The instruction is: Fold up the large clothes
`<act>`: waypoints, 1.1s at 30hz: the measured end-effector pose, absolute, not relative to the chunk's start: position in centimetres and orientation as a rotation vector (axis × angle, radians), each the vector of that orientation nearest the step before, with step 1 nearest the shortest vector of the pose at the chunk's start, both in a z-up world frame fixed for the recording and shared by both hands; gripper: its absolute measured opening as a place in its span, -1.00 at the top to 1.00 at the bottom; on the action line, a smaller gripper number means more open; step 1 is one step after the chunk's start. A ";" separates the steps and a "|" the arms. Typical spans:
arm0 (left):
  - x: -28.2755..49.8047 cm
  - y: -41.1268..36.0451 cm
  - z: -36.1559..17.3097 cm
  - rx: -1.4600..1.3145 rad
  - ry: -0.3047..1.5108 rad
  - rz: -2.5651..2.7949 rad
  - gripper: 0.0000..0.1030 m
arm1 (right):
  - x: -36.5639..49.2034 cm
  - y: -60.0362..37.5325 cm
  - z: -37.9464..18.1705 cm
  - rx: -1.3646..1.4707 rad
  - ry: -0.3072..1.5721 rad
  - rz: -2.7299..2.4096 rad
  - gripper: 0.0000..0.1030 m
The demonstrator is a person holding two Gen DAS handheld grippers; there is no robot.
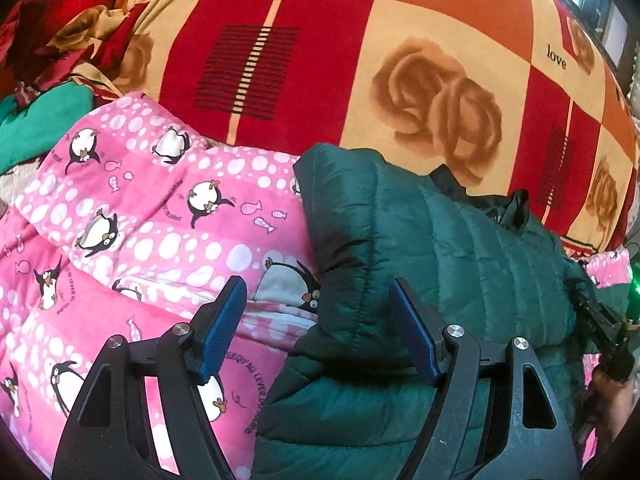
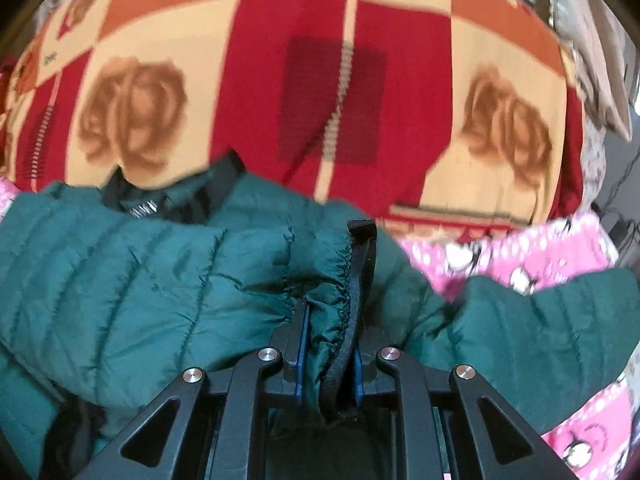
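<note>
A dark green quilted jacket (image 1: 432, 248) lies on a pink penguin-print quilt (image 1: 132, 220). My left gripper (image 1: 318, 304) is open, its blue pads (image 1: 226, 316) spread wide just above the jacket's left folded edge, holding nothing. In the right wrist view the jacket (image 2: 120, 280) fills the lower half, its black collar lining (image 2: 168, 200) at the far side. My right gripper (image 2: 330, 320) is shut on the jacket's elastic cuff (image 2: 344, 292) and holds it raised over the jacket body. The right gripper also shows at the far right edge of the left wrist view (image 1: 600, 320).
A red, orange and cream blanket with rose and "love" prints (image 1: 360, 60) covers the bed beyond the jacket. A teal cloth (image 1: 36, 120) and crumpled red fabric (image 1: 60, 12) lie at the far left. The pink quilt (image 2: 520, 260) also shows right of the jacket.
</note>
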State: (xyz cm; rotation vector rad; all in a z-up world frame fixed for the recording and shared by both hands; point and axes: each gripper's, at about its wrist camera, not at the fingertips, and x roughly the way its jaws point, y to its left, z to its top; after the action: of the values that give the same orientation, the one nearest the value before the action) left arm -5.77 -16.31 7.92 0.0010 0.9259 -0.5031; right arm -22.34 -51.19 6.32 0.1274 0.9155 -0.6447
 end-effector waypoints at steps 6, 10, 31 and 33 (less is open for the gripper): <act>-5.7 -16.5 7.8 0.012 0.930 -0.485 -0.44 | -23.7 -53.0 4.3 0.302 0.935 -0.614 0.36; -6.1 -16.6 8.2 0.022 0.924 -0.477 -0.44 | -25.5 -53.1 6.0 0.368 0.884 -0.613 -0.49; -2.9 -20.3 5.1 0.060 1.020 -0.438 -0.54 | -12.7 -41.1 7.2 0.322 0.896 -0.198 -0.50; -2.7 -20.3 4.9 0.057 1.023 -0.433 -0.55 | -11.4 -40.9 5.9 0.295 0.920 -0.216 -0.50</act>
State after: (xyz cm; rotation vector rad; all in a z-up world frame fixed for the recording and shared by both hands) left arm -2.72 -20.30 4.87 0.0568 1.0229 -0.4334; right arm -11.35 -40.89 5.90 0.2950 0.9203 -0.2155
